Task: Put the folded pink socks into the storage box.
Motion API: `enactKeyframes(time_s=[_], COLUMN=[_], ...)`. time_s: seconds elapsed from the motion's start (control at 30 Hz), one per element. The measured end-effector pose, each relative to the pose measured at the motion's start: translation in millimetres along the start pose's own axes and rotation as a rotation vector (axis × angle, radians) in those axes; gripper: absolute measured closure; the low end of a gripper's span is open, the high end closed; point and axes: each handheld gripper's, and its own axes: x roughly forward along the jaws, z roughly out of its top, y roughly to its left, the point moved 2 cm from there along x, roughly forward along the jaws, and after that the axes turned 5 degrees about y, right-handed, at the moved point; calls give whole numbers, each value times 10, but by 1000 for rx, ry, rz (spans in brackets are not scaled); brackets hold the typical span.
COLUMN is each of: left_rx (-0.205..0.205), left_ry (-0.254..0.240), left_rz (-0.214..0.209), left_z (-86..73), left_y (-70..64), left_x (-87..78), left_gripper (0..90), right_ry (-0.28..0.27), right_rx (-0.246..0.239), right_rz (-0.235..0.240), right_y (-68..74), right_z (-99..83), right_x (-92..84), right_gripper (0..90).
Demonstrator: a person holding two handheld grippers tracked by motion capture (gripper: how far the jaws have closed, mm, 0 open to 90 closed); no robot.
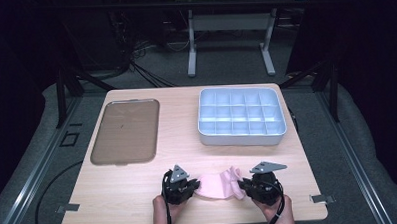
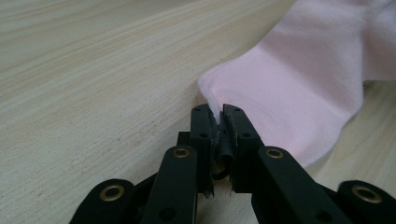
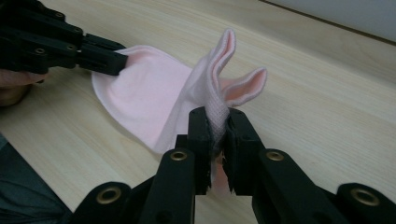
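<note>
Since both tongs, left (image 1: 191,186) and right (image 1: 245,184), pinch the limp pink sock (image 1: 216,186), it sags between toe at nine o'clock and cuff at three

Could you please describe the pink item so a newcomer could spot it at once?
On the light wooden table, look along the near edge, below the pale blue compartment tray. The small pink fabric sock lies there, the only soft, pink thing.
</note>
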Motion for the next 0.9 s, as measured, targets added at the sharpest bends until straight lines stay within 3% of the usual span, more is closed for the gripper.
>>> enactKeyframes(time_s=[0.1, 0.27, 0.37, 0.47, 0.5, 0.53, 0.57, 0.6, 0.77, 0.83, 0.9], left_rx=[-1, 0, -2, -1, -1, 1, 0, 0, -1, 5, 10], left_ry=[0, -1, -1, -2, -1, -1, -2, -2, -3, -3, -2], left_rz=[0, -5, -9, -7, -6, -6, -5, -5, -1, 0, 4], left_z=[0, 0, 0, 0, 0, 1, 1, 1, -1, -2, -2], left_y=[0, -1, 3, -1, -1, 0, 0, 0, -4, -8, -10], left_x=[0, 2, 1, 1, 1, 1, 2, 2, 2, 2, 1], left_gripper=[825, 816, 805, 799, 798, 798, 798, 798, 798, 798, 798], right_ry=[14, 12, 23, 82, 129, 122, 65, 42, 87, 115, 107], right_rx=[-22, -8, 3, 71, 102, 136, 167, 190, 242, 238, 221], right_rz=[-4, -8, -35, -166, -269, -220, -127, -78, -51, -76, -117], right_y=[56, 24, -18, -201, -250, -308, -359, -389, -378, -326, -257], right_z=[38, 24, 9, -70, -100, -132, -158, -171, -155, -175, -205], right_x=[26, 24, 23, 39, 30, 47, 77, 91, 217, 261, 273], right_gripper=[816, 816, 796, 642, 602, 564, 539, 524, 536, 561, 587])
